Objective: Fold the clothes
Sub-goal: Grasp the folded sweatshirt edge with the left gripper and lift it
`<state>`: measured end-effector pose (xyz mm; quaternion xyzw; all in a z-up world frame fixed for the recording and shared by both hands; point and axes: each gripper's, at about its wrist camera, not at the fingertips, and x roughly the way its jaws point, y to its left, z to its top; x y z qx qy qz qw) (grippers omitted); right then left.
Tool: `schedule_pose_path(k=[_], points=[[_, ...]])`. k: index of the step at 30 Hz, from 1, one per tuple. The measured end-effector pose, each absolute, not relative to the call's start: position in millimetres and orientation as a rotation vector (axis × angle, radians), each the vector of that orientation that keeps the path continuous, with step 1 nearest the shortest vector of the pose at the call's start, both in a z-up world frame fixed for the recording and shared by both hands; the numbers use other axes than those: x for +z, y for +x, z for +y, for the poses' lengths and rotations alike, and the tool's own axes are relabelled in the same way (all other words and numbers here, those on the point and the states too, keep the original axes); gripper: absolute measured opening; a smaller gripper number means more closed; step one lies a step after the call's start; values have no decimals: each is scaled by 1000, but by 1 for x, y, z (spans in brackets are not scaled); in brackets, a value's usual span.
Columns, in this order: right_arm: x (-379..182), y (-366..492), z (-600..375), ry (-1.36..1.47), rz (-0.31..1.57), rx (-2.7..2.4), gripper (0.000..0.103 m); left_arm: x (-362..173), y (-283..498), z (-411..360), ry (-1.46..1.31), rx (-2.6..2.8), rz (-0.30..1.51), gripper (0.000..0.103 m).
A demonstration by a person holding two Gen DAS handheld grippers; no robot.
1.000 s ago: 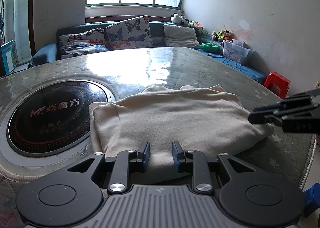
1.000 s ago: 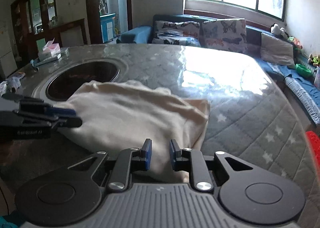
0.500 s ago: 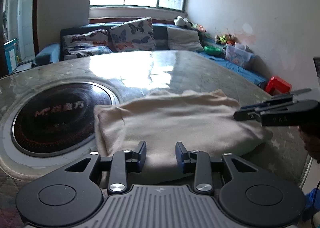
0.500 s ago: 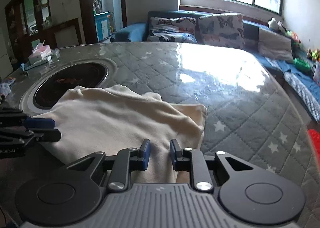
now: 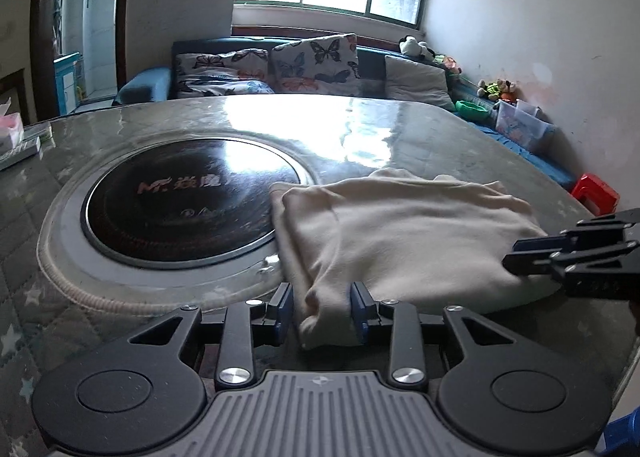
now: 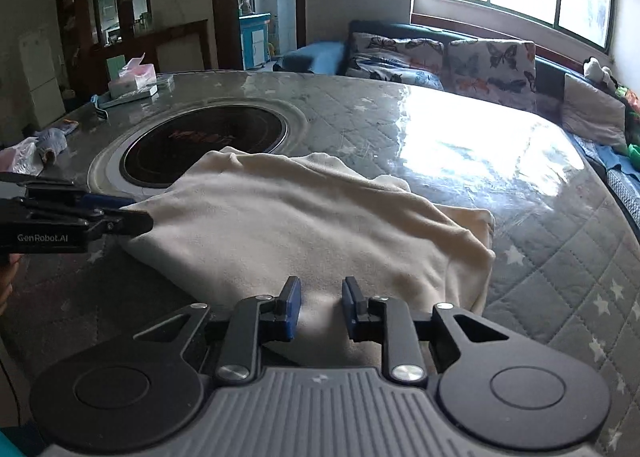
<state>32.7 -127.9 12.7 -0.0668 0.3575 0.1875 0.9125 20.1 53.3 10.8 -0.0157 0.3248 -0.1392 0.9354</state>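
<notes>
A: Left wrist view: what do you count?
B: One cream garment (image 5: 400,233), soft, folded flat, lying on the table (image 5: 400,125) just right of the round black glass hob (image 5: 188,201). Two butterfly cushions (image 5: 316,63) sit behind.
A: The left hand-held gripper (image 5: 320,307)?
B: Spread, a garment corner between its blue pads, not pinched. A second ago the pads stood closer together over the middle of the near edge.
A: Right wrist view?
B: The same garment (image 6: 304,225), right of the hob (image 6: 204,145), on the quilted, star-printed cover. The right hand-held gripper (image 6: 322,307) is opening, with the fabric hem between its pads; earlier it stood narrower.
</notes>
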Motion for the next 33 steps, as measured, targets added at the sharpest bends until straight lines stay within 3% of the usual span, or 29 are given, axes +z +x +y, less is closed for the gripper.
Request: schedule_pose_path(k=[22, 33], points=[[39, 18, -39, -378, 672, 644, 25, 30, 25, 92, -197, -213, 684, 35], [21, 11, 25, -579, 630, 726, 29, 38, 29, 122, -392, -175, 723, 58]])
